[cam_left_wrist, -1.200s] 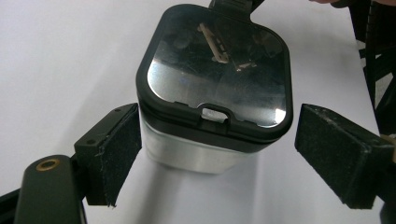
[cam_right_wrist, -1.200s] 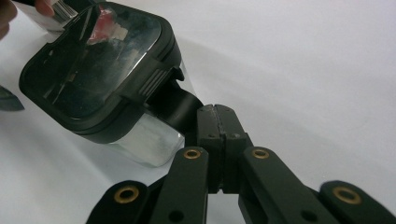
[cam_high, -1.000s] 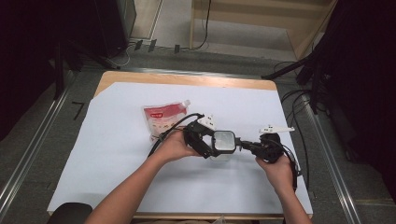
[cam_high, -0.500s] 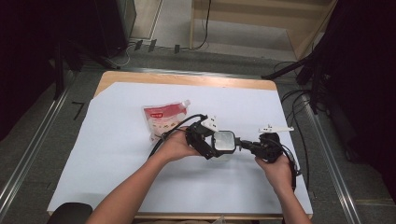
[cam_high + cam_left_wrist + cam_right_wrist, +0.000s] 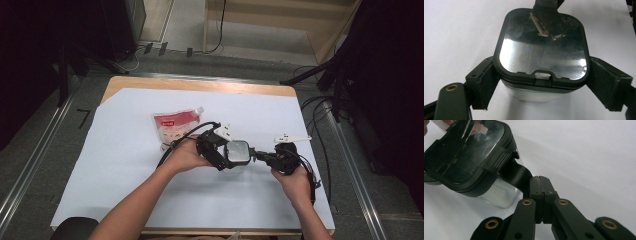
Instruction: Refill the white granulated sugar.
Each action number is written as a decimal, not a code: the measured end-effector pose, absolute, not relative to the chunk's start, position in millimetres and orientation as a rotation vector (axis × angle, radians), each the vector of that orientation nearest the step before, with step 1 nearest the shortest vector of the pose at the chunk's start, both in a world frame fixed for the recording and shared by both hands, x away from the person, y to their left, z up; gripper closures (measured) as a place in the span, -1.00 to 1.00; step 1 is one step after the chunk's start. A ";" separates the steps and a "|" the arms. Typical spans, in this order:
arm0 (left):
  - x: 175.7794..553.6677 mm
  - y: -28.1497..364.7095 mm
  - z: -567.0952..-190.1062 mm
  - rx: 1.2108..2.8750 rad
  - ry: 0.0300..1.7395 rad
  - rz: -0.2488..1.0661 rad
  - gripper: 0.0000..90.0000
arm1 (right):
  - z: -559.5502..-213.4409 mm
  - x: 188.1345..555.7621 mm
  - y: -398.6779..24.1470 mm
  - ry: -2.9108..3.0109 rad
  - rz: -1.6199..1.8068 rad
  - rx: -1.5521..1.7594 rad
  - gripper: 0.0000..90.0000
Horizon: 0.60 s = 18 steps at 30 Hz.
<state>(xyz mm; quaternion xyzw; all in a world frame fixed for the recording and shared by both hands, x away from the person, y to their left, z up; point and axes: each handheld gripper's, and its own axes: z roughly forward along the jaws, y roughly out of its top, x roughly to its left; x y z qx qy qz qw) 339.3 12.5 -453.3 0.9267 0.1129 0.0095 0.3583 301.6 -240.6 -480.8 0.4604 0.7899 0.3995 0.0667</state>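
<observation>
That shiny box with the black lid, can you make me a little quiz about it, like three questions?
1. True or false: the left gripper holds the box by its two sides.
2. What does the right gripper pinch? A) the red and white pouch B) the black tab on the lid C) a cable
3. What lies on the white table cover behind the person's left hand?

Key:
1. True; its pads press on the box's walls just under the lid.
2. B, the black tab.
3. A red and white pouch.
</observation>
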 end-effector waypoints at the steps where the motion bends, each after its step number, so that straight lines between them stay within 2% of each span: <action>1: 339.3 12.5 -453.3 2.391 0.291 0.024 -0.62 | -480.8 301.6 -240.6 2.381 1.204 1.388 1.00; 18: 337.9 12.9 -441.5 2.361 0.262 0.034 -0.60 | -479.6 300.3 -236.1 2.389 1.216 1.367 1.00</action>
